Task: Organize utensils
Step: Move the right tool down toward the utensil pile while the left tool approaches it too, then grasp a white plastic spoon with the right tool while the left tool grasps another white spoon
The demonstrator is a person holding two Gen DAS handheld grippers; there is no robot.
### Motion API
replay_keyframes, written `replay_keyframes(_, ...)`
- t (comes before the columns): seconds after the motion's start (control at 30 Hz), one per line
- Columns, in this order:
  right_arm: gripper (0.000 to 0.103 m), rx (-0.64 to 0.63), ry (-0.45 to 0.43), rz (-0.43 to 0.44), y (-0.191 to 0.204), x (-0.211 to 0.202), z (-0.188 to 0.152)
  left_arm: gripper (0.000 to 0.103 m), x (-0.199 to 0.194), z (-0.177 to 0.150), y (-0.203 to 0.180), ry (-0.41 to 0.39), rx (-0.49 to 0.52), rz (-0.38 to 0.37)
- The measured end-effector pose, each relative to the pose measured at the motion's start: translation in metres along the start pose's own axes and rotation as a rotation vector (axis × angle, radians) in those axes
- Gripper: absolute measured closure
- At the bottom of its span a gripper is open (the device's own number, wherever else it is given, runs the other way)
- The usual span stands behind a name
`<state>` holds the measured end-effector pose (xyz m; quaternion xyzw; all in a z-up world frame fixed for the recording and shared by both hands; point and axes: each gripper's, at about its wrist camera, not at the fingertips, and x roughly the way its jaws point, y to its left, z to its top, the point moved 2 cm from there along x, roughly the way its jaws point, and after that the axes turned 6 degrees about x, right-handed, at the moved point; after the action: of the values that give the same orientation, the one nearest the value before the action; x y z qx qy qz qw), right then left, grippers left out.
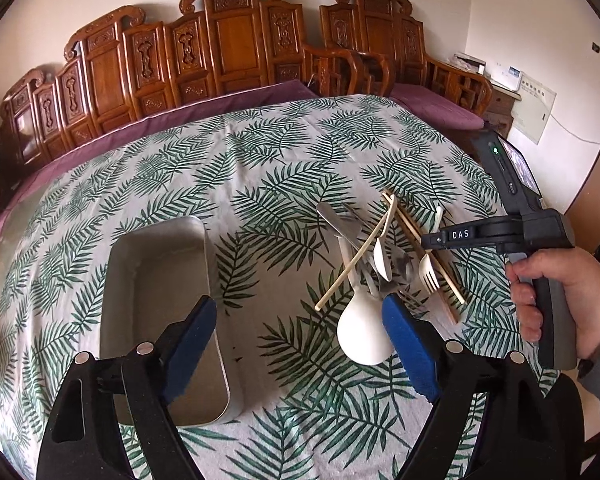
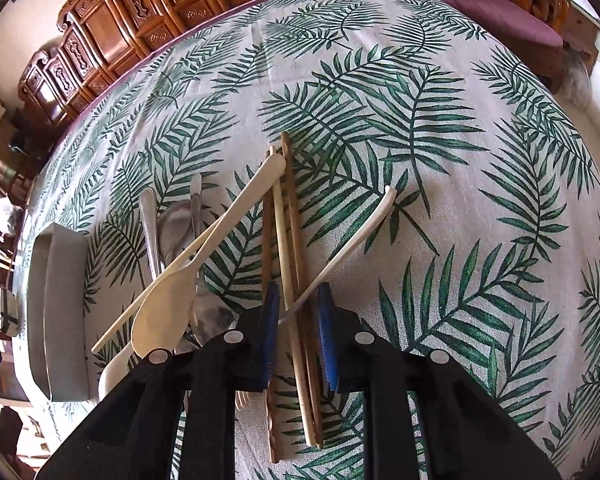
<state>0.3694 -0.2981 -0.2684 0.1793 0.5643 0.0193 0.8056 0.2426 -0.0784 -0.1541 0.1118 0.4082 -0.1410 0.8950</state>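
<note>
- Blue ridged pads on black plastic arms: the left gripper [image 1: 298, 338] fills the near edge of the left wrist view, spread wide, holding nothing.
- Between and around its fingers: a metal tray [image 1: 160, 316], rectangular with rounded corners, dull brushed finish, lies at the near left; its right wall runs just beside the left pad.
- White plastic rice paddle [image 1: 362, 332], broad rounded bowl, lies just left of the right pad, touching or nearly so; cannot tell which.
- Utensil pile sits right of the tray, apart from it: steel spoons [image 1: 340, 220], a white plastic fork [image 1: 429, 274], a pale spoon [image 2: 168, 312], thin wooden chopsticks [image 2: 292, 264], some pale, some brown, crossed over one another.
- Right gripper [image 2: 298, 334], seen in its own view, is open about halfway, pads low over the pile; several chopsticks and the fork's curved white handle pass between the pads. Pads do not appear to press on them.
- From the left view, the right gripper's black body marked "DAS" hangs over the far right of the pile, a bare hand [image 1: 556, 300] on its grip.
- Surface: coarse woven tablecloth [image 1: 260, 152], off-white with green palm fronds.
- Room: carved reddish wooden bench [image 1: 220, 44] with purple cushions along the far side, cream walls behind.
</note>
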Motion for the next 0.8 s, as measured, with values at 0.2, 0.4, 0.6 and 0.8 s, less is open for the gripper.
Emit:
replay_keyframes(0.2, 0.096, 0.013, -0.002, 0.042, -0.012, -0.007, -0.009, 0.023, 0.02, 0.011, -0.011, 0.021, 0.017, -0.026)
replay_keyframes(0.4, 0.099, 0.002, -0.027, 0.1, -0.02, -0.027, -0.016, 0.026, 0.04, 0.023, -0.023, 0.044, 0.021, -0.045)
replay_keyframes(0.6, 0.099, -0.041, -0.075, 0.14, -0.023, -0.058, -0.029, 0.031, 0.061, 0.035, -0.041, 0.06, 0.04, -0.068)
replay_keyframes(0.8, 0.099, -0.053, -0.099, 0.141, -0.038, -0.068, -0.038, 0.046, 0.089, 0.045, -0.051, 0.096, 0.032, -0.111)
